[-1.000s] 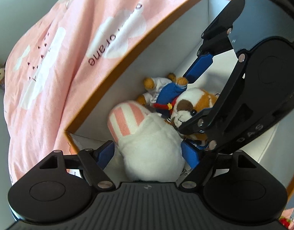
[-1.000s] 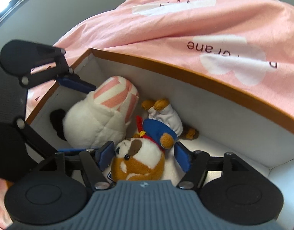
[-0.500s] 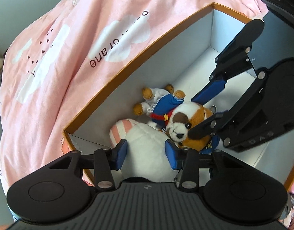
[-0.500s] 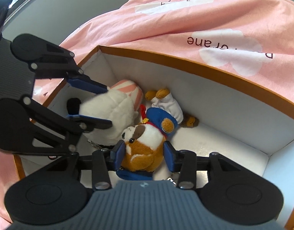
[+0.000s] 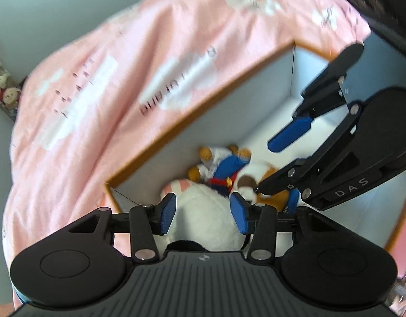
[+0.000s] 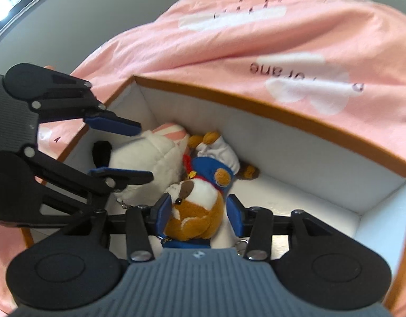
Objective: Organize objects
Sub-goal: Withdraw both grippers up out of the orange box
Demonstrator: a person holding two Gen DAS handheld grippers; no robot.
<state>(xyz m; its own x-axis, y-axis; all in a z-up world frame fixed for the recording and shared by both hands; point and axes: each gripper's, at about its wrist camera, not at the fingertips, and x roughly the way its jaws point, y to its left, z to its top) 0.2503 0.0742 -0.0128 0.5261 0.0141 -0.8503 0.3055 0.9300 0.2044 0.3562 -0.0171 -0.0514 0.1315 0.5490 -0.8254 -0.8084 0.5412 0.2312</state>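
I read "DAS" on my right gripper (image 5: 277,163), jaws apart over the box (image 6: 295,116); left gripper (image 5: 203,212) likewise released, straddling white plush (image 5: 205,224).

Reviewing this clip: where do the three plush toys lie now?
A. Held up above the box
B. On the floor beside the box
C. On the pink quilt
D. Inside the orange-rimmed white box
D: the white-and-pink plush, blue-clad bear plush and brown-and-white dog plush lie on the floor of the orange-rimmed white box.
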